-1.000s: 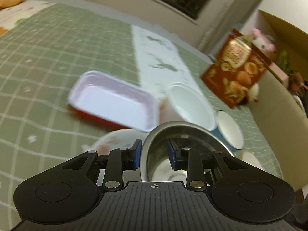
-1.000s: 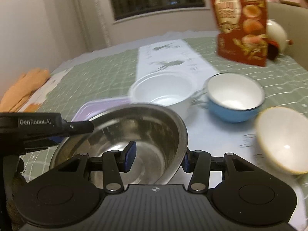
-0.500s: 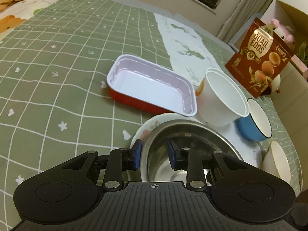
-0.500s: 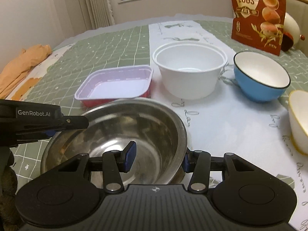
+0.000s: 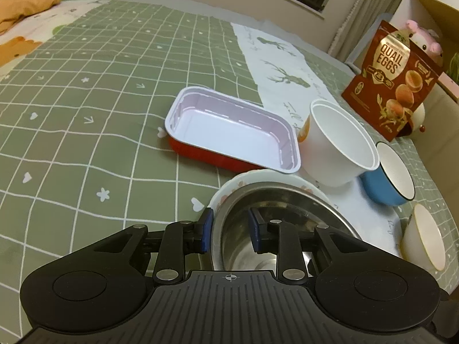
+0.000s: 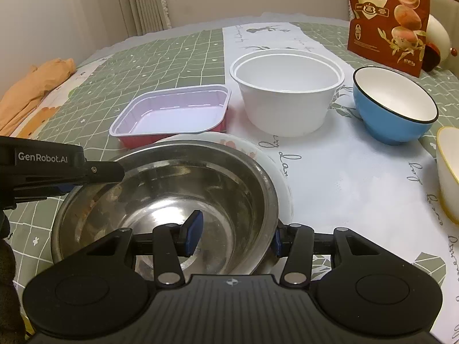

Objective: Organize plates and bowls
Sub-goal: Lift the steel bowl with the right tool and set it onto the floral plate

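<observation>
Both tongs straddle the steel bowl [image 6: 169,195] rim, one pad inside, one outside. Left tongs [image 5: 229,230] on its left rim, jaws have just been closing, wall between them; pad contact not clear. Right tongs [image 6: 233,236] clamped on the near-right rim. Bowl sits in a floral plate [image 6: 266,160] on the bench [image 5: 86,114]. Behind: red tray [image 6: 172,114], white tub [image 6: 287,91], blue bowl [image 6: 396,106]; cream bowl [image 6: 449,172] at right. Quail-egg bag [image 6: 387,20] farthest.

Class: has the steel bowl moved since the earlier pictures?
Yes. The steel bowl has come down onto the flowered plate, nearer the red tray.
</observation>
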A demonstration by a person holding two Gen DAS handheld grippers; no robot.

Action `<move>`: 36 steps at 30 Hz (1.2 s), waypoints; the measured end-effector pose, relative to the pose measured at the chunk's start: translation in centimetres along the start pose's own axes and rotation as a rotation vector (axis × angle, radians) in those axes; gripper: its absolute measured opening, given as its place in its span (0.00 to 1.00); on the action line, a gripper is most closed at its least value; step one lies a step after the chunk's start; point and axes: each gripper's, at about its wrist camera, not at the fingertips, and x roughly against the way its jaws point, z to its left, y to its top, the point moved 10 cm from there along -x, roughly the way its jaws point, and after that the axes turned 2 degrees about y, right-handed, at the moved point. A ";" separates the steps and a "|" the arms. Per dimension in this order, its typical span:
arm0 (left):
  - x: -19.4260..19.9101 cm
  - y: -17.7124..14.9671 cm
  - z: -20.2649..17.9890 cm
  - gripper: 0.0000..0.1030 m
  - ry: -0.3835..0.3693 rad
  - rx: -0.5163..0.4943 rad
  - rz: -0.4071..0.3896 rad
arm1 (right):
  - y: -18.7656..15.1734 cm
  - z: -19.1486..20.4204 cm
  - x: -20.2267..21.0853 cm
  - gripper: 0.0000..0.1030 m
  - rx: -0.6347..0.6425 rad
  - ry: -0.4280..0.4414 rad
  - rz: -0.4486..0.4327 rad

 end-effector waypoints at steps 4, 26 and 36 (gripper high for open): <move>0.0 0.1 0.1 0.27 0.000 0.002 -0.004 | 0.0 0.0 0.0 0.46 0.000 0.002 0.001; 1.0 1.2 3.3 0.23 -0.086 0.123 -0.003 | 1.9 -1.9 2.3 0.50 -0.025 -0.021 -0.093; 2.2 1.7 2.4 0.23 -0.170 0.143 -0.032 | 1.1 -2.9 1.4 0.50 -0.047 -0.037 -0.065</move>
